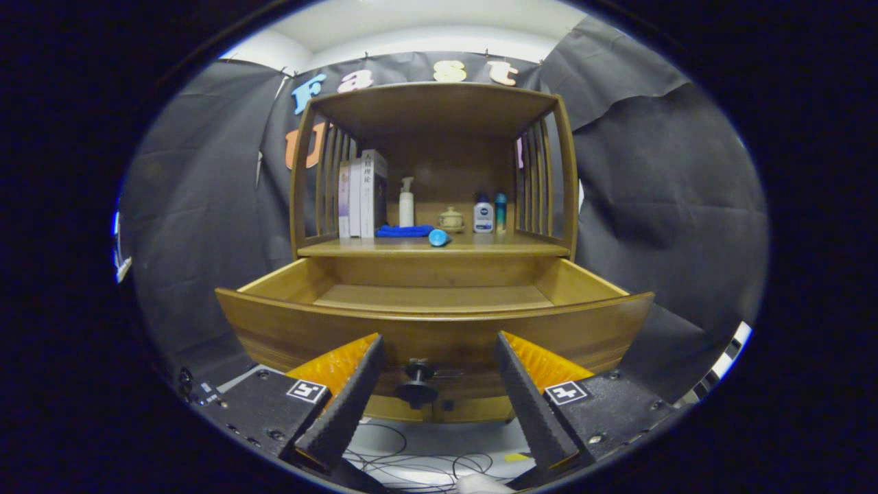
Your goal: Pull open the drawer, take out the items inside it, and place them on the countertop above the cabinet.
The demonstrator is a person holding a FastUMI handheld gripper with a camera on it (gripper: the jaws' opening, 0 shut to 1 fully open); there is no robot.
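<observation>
A: Hovering low in front of the cabinet, the gripper [435, 357] has its jaws spread wide and holding nothing. Right between the fingers sits the small dark round knob [418, 381], untouched by either one.

B: And that knob is fixed to the curved, honey-brown wooden drawer [439, 336]?

A: Yes, on its front panel. The drawer stands pulled well out, and what I can see of its floor is bare wood. The near strip of the floor is hidden behind the front panel, so I can't say nothing lies there.

B: How would it handle if it needs moving?

A: My guess: solid wood, stiff and fairly heavy, sliding straight on its runners. The knob is the only sensible hold, small and smooth, so pinch it squarely or it could slip.

B: Beyond the drawer?

A: The wooden countertop [521, 245] above the cabinet. On it a light blue rounded item [438, 237] lies near the front edge, with a folded blue cloth [403, 231] just behind. Further back stand upright books [363, 193], a white pump bottle [407, 202], a small lidded ceramic pot [451, 219], a white bottle with a dark cap [483, 216] and a slim teal bottle [501, 210].

B: So how far along?

A: Judging by this, close to finished.
</observation>
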